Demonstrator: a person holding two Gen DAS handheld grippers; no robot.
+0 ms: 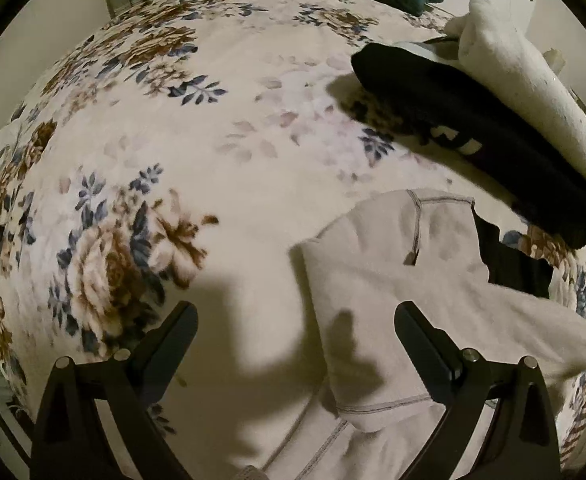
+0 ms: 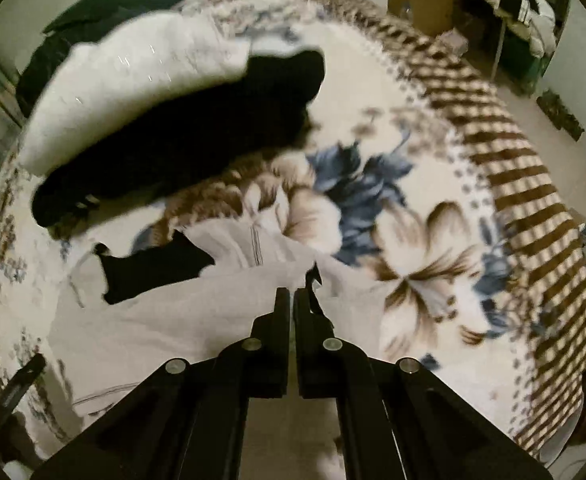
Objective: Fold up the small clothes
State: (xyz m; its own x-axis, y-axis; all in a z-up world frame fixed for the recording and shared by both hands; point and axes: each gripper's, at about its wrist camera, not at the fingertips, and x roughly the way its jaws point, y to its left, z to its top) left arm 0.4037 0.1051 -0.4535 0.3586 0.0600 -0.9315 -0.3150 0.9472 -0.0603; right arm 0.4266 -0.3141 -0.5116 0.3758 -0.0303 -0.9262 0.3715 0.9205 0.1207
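While the right gripper (image 2: 293, 294) pinches only the pale garment's (image 2: 197, 312) edge, it may slip free; the left gripper (image 1: 297, 316) gapes wide, holding nothing.

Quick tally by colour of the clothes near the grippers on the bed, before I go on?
Pale grey: 1, the garment under the grippers.
White: 1, the folded piece on the stack.
Black: 2, the folded piece under the white one and a small black item beside the grey garment.
Total: 4
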